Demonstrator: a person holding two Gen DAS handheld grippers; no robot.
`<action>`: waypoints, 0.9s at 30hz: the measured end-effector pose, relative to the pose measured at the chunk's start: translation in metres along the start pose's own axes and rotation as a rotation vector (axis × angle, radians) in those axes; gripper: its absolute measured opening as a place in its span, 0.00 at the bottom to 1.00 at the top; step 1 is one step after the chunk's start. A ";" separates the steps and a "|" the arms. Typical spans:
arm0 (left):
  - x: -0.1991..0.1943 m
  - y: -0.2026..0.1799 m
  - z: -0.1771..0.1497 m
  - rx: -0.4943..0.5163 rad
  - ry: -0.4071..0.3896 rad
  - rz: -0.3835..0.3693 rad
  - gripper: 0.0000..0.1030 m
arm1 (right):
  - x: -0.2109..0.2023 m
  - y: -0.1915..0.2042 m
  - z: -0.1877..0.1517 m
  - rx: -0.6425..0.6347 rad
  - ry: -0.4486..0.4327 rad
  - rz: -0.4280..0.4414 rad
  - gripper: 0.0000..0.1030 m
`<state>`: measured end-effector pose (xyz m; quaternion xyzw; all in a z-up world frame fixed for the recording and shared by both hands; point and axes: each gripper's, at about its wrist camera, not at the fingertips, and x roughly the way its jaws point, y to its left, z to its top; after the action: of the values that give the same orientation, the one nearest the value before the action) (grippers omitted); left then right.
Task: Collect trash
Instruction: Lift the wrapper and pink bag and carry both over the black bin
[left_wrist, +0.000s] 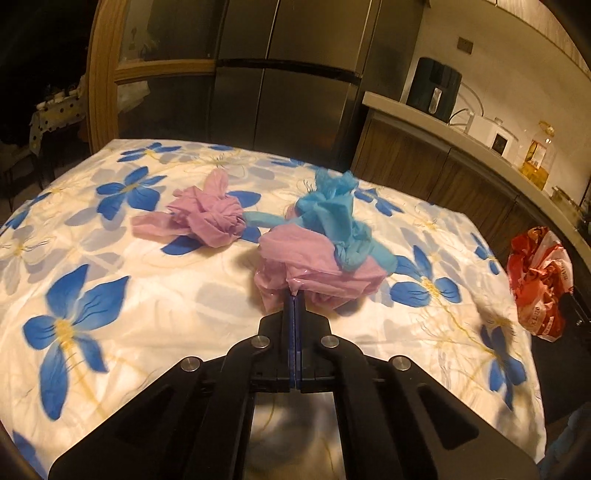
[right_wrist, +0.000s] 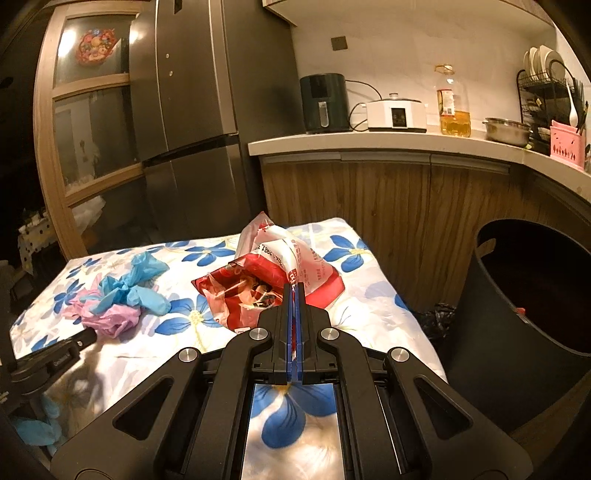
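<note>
Standing open beside table (right_wrist: 373, 317), dark bin (right_wrist: 517, 332), contents unclear

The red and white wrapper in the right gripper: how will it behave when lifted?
The red and white wrapper looks like crumpled thin film, so probably floppy and light. Its glossy surface may slip from the right gripper.

A cloth (left_wrist: 155, 295) is covering the desk, showing a cream ground with blue flowers and yellow lines. A pink plastic bag (left_wrist: 314, 266) and a light blue one (left_wrist: 332, 214) are lying bunched together, another pink bag (left_wrist: 207, 218) beside them. The wrapper (right_wrist: 273, 284) is showing red and white print. The bin (right_wrist: 517, 314) is looking black.
</note>
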<state>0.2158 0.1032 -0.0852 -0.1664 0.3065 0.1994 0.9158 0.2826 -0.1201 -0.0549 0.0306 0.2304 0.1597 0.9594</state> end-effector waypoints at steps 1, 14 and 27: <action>-0.006 0.001 -0.001 -0.001 -0.009 -0.007 0.00 | -0.003 -0.001 0.000 -0.001 -0.004 0.001 0.01; -0.097 0.013 0.010 -0.029 -0.157 -0.104 0.00 | -0.051 -0.005 0.003 0.003 -0.066 0.010 0.01; -0.140 0.006 0.016 -0.037 -0.215 -0.207 0.00 | -0.092 -0.016 0.001 0.011 -0.121 0.005 0.01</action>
<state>0.1184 0.0784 0.0137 -0.1917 0.1840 0.1264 0.9557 0.2095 -0.1647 -0.0164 0.0463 0.1727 0.1588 0.9710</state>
